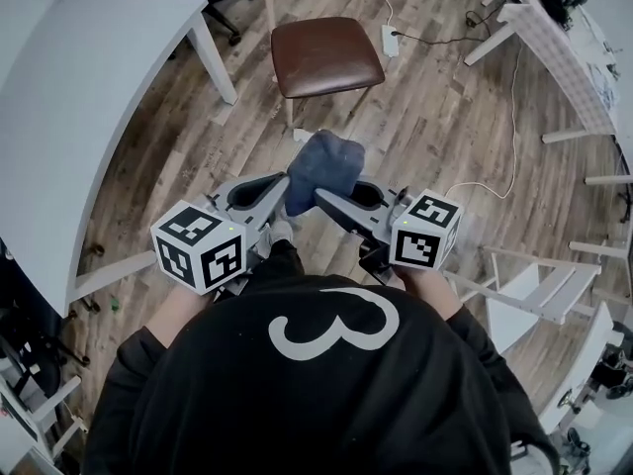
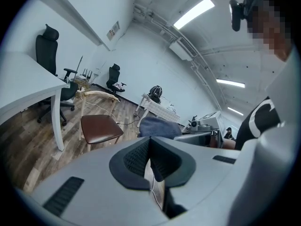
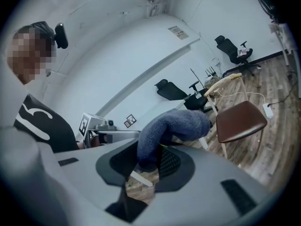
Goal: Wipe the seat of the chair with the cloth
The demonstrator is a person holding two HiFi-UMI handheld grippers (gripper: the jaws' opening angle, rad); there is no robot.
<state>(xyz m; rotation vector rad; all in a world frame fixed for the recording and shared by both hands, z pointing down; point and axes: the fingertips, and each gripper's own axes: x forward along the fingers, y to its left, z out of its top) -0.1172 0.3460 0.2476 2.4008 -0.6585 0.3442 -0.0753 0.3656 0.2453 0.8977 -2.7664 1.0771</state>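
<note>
**A:** What is the right claw [image 3: 151, 160] doing?

**B:** It is pinching the blue cloth [image 3: 174, 128]. One end of the cloth is squeezed between the two dark ribbed pads. The rest bulges up and forward past the tips in a thick, rounded fold.

**A:** And the left claw [image 2: 150, 144]?

**B:** Its pads are pressed together at the tips with nothing between them. Lower down, a thin sliver of wooden floor [image 1: 435, 117] shows through the gap. The cloth sits just beyond its tips and a little to their right.

**A:** Does the left claw touch the cloth?

**B:** In the head view the cloth's edge lies right against the tip of the left claw. I cannot tell whether they actually meet. The two claws point inward toward each other, and the cloth bunches up where their tips come near.

**A:** Where is the chair [image 1: 326, 55] from there?

**B:** It stands on the floor straight ahead of both claws, well apart from them. Its brown seat is bare and glossy. The cloth hangs in the air on the near side of the seat and is not touching it.

**A:** Anything beside the claws?

**B:** A white table [image 1: 89, 87] stands off to the left of the left claw, with one leg down near the chair. Behind both claws is the person's black top with a white numeral on it.
</note>
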